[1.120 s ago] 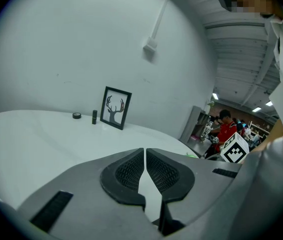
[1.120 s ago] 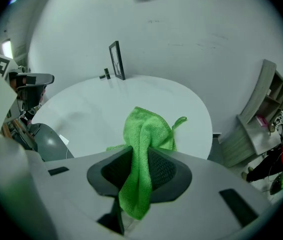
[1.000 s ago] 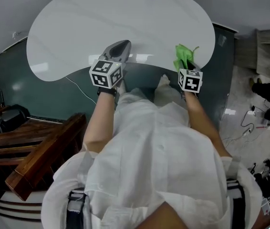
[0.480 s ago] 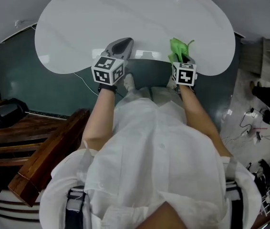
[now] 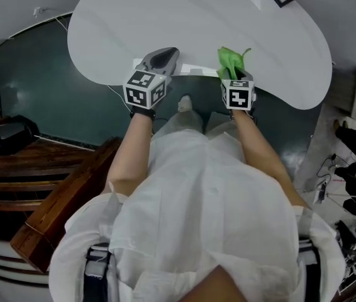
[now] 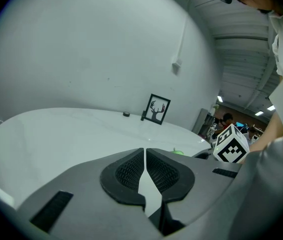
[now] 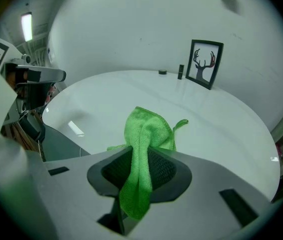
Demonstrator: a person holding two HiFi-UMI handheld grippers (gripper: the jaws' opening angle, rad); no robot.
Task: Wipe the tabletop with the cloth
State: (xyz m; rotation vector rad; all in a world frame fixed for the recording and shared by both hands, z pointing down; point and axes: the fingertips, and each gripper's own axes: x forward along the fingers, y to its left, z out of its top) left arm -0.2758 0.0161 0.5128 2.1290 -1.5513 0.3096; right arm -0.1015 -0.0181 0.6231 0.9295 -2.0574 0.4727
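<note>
Two grippers in your hands, one each, both at the near edge of the one white tabletop (image 5: 190,17). Your left gripper (image 6: 144,156) sits at 11 o'clock in the head view, jaws clenched pad to pad at the tips, nothing between them. Your right gripper (image 7: 140,166) sits at 1 o'clock, jaws clamped on the one green cloth (image 7: 146,134). The cloth's bunched end pokes out past the jaw tips over the table edge, and a tail hangs back toward the camera; cannot tell whether it touches the surface. Two marker cubes, one per gripper. One framed deer picture (image 7: 206,63) stands at the table's far side, 1 o'clock. Two small dark objects (image 7: 180,71) stand just beside it, at its 9 o'clock.
</note>
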